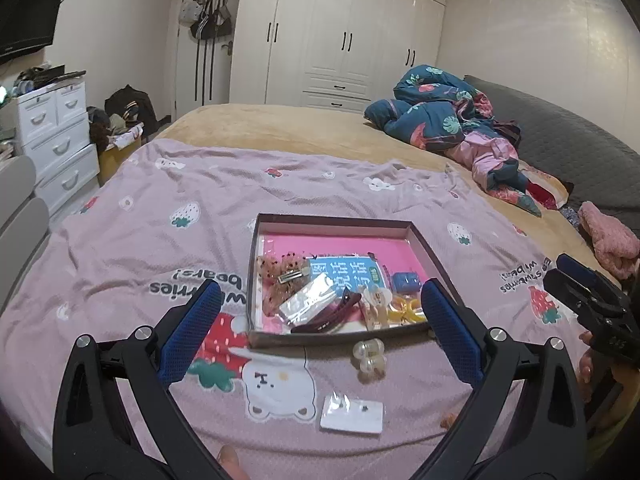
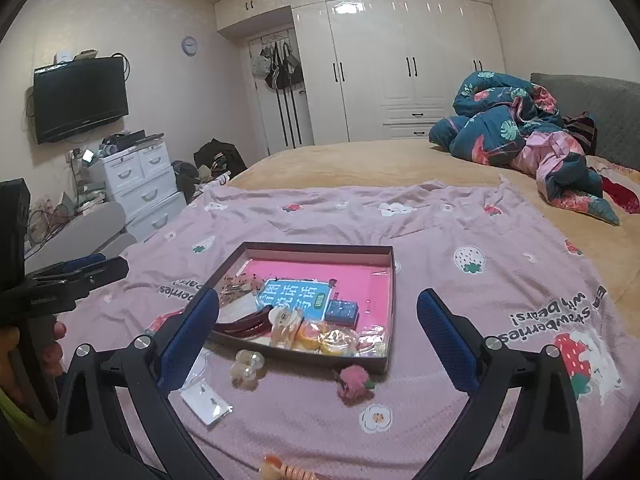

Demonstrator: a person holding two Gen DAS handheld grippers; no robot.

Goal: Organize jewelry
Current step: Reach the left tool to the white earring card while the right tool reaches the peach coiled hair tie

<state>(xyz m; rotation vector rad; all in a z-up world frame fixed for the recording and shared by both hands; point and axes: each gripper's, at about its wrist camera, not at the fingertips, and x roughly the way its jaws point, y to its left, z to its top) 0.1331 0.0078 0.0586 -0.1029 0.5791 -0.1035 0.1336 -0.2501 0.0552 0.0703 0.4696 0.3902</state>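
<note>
Bedroom, bed covered by a pink strawberry-print sheet.

Shallow cardboard box with pink lining lying flat on the sheet, near the front edge. Inside, crowded toward the near wall: blue printed card, brown fuzzy clips, clear foil packet, dark red hair clip, yellow rings, small blue box.

Outside the box, on the sheet just in front of its near wall: pearl-bead hair claw, and closer still a white earring card lying flat. From the right wrist view, a pink flower clip touching or just beside the box's near right corner; an orange clip at the bottom edge, mostly cut off.

Left gripper: blue-padded fingers spread wide apart, holding nothing, hovering above the near half of the box, claw and card between the fingers in view.

Right gripper: fingers likewise wide apart, empty, aimed at the box's near right part.

Folded floral quilt at the far side of the bed, well apart from the box. White wardrobe behind.
</note>
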